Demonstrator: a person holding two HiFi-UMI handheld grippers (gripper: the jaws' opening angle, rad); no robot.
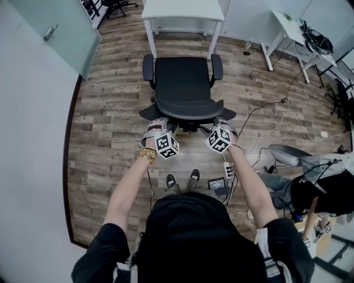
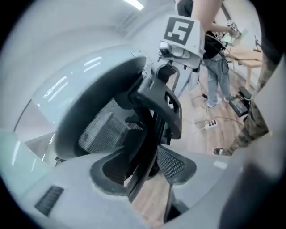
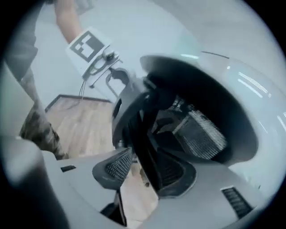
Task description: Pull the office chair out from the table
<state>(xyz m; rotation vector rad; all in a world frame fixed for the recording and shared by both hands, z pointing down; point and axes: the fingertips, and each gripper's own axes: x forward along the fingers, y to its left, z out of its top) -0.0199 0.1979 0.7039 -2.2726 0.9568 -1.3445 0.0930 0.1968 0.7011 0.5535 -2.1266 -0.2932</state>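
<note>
Between the person's outstretched arms, the office chair [image 1: 182, 83] stands on the wooden floor [image 1: 110, 127] with its back toward the person and its seat facing the white counter [image 1: 182, 10]. The seat's front edge looks just short of the counter's legs, not tucked under.

Both tools sit at the top rim of the backrest [image 1: 188, 113], 1 near each corner. The left hand-held gripper [image 1: 159, 124] has its jaws spread. In the left gripper view the dark rim [image 2: 152, 129] passes between them, leaning on 1 pad [image 2: 109, 167], with bare floor showing on the other side. The right hand-held gripper [image 1: 221, 124] is likewise spread, the rim lying against 1 pad [image 3: 178, 175] with floor showing beside the other. Neither is pinching anything.

By my reading the chair is already largely clear of the counter, so the step is either a fresh hold for more pull or a let-go. For a further pull, both sets of jaws would need to close squarely on the rim before any tug. They should grip at matching height so the chair rolls straight back rather than swivelling. The pull should be low and even. A power strip [image 1: 227, 168] and cables lie on the floor near the person's feet [image 1: 171, 180], and the chair's base could catch them. For a let-go, lifting the jaws straight off the rim avoids nudging the chair.
</note>
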